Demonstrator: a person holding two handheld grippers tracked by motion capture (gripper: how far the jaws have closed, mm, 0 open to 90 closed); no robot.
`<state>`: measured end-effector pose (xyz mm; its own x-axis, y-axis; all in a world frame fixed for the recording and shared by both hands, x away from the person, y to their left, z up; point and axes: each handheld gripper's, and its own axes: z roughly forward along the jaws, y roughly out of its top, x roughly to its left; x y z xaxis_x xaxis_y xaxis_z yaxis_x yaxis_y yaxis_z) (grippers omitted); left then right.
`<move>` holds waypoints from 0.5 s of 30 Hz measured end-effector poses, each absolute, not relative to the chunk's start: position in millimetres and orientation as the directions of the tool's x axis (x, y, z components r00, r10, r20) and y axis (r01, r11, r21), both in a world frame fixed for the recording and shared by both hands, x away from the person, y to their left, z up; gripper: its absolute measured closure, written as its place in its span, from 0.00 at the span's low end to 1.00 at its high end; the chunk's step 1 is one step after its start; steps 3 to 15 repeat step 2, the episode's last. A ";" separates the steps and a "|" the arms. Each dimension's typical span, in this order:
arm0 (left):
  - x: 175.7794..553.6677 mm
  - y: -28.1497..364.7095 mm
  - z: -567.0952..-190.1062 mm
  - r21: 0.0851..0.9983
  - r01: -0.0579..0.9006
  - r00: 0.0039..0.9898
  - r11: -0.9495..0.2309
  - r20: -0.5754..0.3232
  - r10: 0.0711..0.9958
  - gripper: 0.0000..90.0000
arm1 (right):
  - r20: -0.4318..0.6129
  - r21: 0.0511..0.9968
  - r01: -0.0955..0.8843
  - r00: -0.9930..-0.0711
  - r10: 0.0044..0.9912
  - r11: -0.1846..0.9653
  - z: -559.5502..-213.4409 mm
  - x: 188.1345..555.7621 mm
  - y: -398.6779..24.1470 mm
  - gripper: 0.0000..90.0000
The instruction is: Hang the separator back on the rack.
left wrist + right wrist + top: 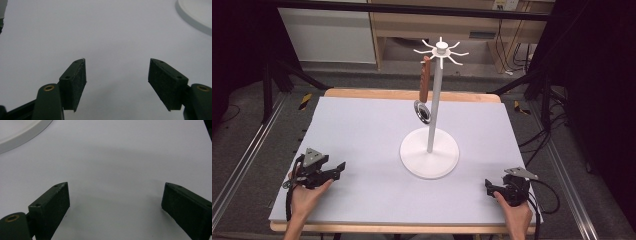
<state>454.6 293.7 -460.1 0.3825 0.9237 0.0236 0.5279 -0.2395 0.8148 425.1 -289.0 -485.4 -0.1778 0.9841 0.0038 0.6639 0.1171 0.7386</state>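
We count one white stand (pixel 430 150) mid-table (pixel 362 130), one brown-handled utensil (pixel 425 85) hanging from its hooks. Two grippers: left hand-held gripper (pixel 341 169) released, right hand-held gripper (pixel 488 186) released, both empty. No readable writing.

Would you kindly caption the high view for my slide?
Open left gripper and right gripper rest on the table; a utensil hangs from the white stand.

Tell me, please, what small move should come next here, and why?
Probably lift the left gripper toward the utensil hanging from the white stand. Both the left and right gripper rest open and empty at the table's near edge, and the utensil hangs on the stand's left side.
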 end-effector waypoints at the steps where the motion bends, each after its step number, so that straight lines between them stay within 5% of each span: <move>1: 455.3 294.1 -461.7 0.812 0.531 0.383 -0.243 0.026 0.923 0.34 | 0.004 0.739 0.664 -0.178 0.984 0.117 -485.4 425.1 -289.0 0.09; 15: 455.9 293.9 -462.8 0.812 0.534 0.383 -0.235 0.016 0.924 0.33 | 0.005 0.737 0.665 -0.178 0.984 0.117 -485.3 425.2 -289.4 0.09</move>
